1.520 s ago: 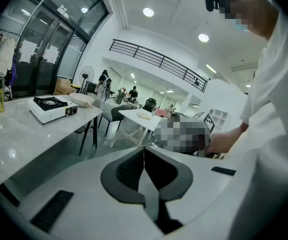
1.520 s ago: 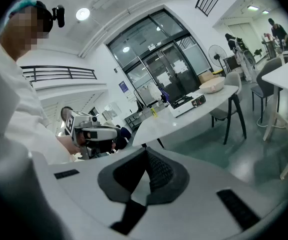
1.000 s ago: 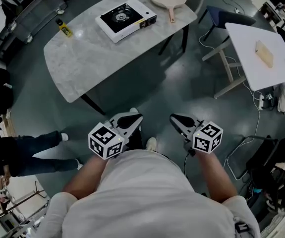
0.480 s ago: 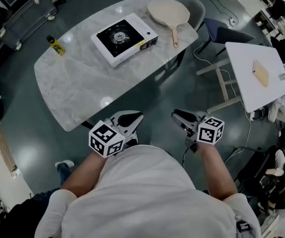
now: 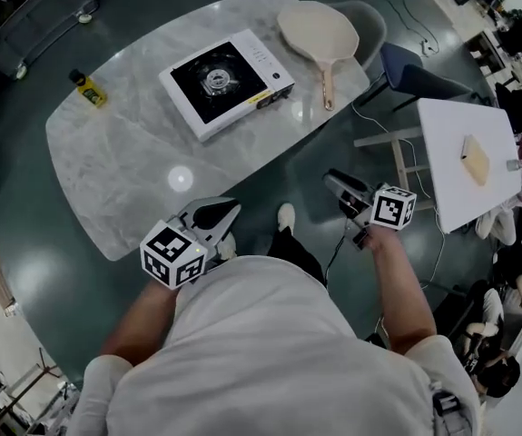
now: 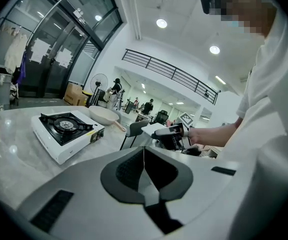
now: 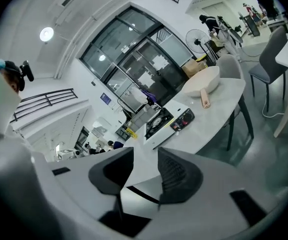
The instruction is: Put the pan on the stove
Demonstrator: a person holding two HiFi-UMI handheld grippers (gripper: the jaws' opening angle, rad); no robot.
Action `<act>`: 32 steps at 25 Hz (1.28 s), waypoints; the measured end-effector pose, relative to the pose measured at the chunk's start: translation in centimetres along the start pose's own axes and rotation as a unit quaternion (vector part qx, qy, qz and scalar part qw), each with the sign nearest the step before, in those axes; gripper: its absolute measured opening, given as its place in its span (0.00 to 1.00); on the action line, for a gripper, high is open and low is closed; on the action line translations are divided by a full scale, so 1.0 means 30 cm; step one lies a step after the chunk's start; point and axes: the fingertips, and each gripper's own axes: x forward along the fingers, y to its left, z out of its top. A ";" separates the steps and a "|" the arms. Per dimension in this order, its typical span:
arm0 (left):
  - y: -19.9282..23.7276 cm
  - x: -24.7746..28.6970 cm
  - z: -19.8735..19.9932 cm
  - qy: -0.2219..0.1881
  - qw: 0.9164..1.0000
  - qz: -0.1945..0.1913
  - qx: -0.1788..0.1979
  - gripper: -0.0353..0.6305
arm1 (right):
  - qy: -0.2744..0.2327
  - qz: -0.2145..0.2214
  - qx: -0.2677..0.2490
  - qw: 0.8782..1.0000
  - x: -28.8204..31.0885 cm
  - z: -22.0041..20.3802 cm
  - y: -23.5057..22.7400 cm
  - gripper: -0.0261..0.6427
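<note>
The pale pan [image 5: 318, 27] lies on the marble table [image 5: 124, 162] at its far right end, wooden handle toward me, just right of the white stove [image 5: 220, 78] with its black burner. Both grippers hang in the air in front of me, well short of either. My left gripper [image 5: 223, 210] is over the table's near edge, shut and empty [image 6: 144, 160]; beyond it lie the stove [image 6: 66, 129] and pan [image 6: 103, 115]. My right gripper [image 5: 334, 183] is beyond the table's right edge, open [image 7: 145, 161]; its jaws have just been opening with nothing between them. It looks at the pan [image 7: 202, 84] and stove [image 7: 161, 123].
A yellow bottle [image 5: 85, 87] stands at the table's far left. Two chairs [image 5: 415, 66] sit past the pan end. A white side table [image 5: 451, 130] with a wooden block [image 5: 475, 160] stands at the right, cables on the floor near it. People sit at the far right edge.
The table has come nearer as I walked toward it. Both grippers have moved forward; the left now overlaps the table's near edge and the right has swung out to the right.
</note>
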 end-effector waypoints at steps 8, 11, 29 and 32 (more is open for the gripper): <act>0.164 0.165 0.133 -0.022 0.996 0.085 -0.027 0.08 | 0.014 0.033 0.061 0.997 0.143 0.359 -0.409 0.35; 0.197 0.261 0.228 -0.039 0.992 0.115 -0.034 0.08 | 0.044 0.030 0.102 0.993 0.204 0.448 -0.565 0.41; 0.264 0.441 0.360 -0.070 0.954 0.280 -0.083 0.08 | 0.129 0.206 0.199 0.949 0.689 0.631 -0.753 0.44; 0.274 0.424 0.368 -0.078 0.947 0.298 -0.092 0.08 | 0.126 0.219 0.216 0.943 0.715 0.643 -0.751 0.31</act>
